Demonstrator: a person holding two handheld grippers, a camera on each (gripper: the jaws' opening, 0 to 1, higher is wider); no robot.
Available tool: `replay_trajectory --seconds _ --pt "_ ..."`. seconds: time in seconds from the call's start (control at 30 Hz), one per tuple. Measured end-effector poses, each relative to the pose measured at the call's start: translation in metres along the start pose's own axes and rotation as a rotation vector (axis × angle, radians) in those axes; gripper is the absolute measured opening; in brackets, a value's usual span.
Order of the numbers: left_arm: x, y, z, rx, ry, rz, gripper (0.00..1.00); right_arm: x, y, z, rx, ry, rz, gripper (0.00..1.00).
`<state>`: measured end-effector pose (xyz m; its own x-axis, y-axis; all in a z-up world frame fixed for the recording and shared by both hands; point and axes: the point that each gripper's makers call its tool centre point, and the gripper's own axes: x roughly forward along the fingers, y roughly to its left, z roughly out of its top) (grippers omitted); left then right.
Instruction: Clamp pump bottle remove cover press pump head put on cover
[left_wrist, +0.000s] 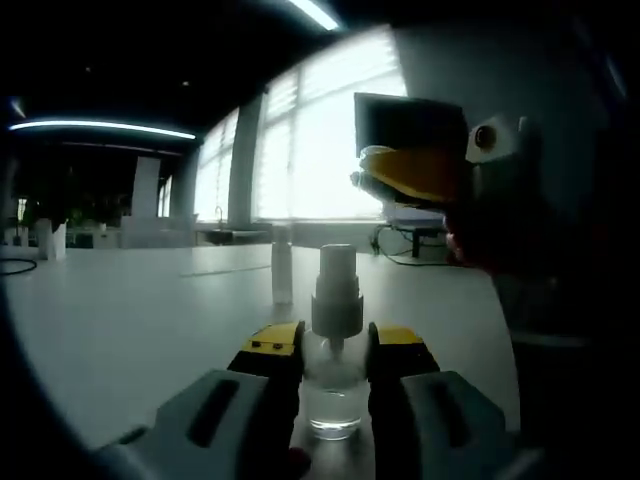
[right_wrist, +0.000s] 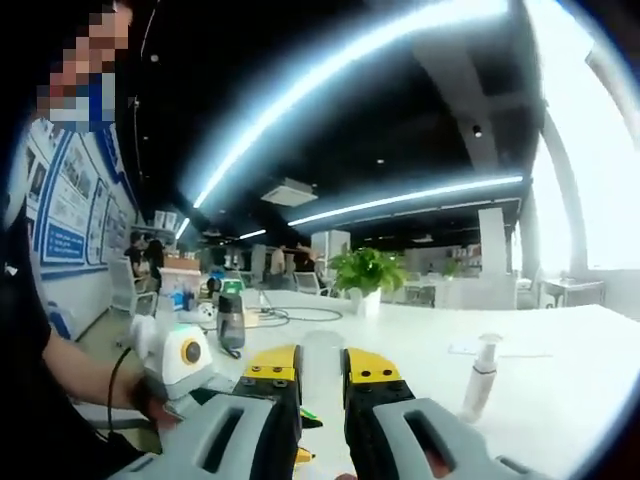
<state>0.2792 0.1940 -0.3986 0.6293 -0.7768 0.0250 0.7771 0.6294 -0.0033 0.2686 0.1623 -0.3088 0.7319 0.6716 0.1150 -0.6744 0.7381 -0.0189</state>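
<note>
grey hand-held gripper bodies; yellow-black jaw tips; dark sleeve

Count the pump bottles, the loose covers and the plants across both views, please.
Pump bottles: 2, one in the left jaws, one standing free.
Covers: 1, in the right jaws.
Plants: 1.
Total: 4.

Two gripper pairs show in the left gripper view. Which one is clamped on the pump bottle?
The left gripper, rising from the bottom, clamps the clear pump bottle. The right gripper hangs above, apart from it.
</note>
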Motion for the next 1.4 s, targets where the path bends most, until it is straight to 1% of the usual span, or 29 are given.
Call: replay_trajectory --seconds 0.1,0.3,0.67,0.87,1.13,1.27,1.4 --pt "0.0 0.0 0.0 0.001 0.0 0.0 0.16 -0.007 -0.009 -0.003 0.003 -0.002 -0.038 0.11" --pt "0.0 0.0 0.0 0.0 0.0 -0.001 0.16 -0.02 -0.025 -0.011 0.029 0.005 -0.09 0.11" --pt "0.0 0.0 0.0 0.0 0.0 0.0 0.16 -0.03 -0.037 -0.022 0.032 0.019 -0.151 0.11" --pt "0.0 0.0 0.0 0.001 0.0 0.001 0.16 -0.041 -0.046 -0.033 0.047 0.033 -0.198 0.11" --pt "0.0 0.0 0.0 0.001 0.0 0.001 0.16 -0.049 -0.049 -0.047 0.064 0.062 -0.222 0.11" --pt "0.0 0.0 0.0 0.002 0.0 0.001 0.16 -0.052 -0.053 -0.052 0.068 0.062 -0.235 0.11" --pt "-0.001 0.001 0.0 0.003 0.001 0.002 0.16 -0.058 -0.06 -0.061 0.072 0.081 -0.254 0.11"
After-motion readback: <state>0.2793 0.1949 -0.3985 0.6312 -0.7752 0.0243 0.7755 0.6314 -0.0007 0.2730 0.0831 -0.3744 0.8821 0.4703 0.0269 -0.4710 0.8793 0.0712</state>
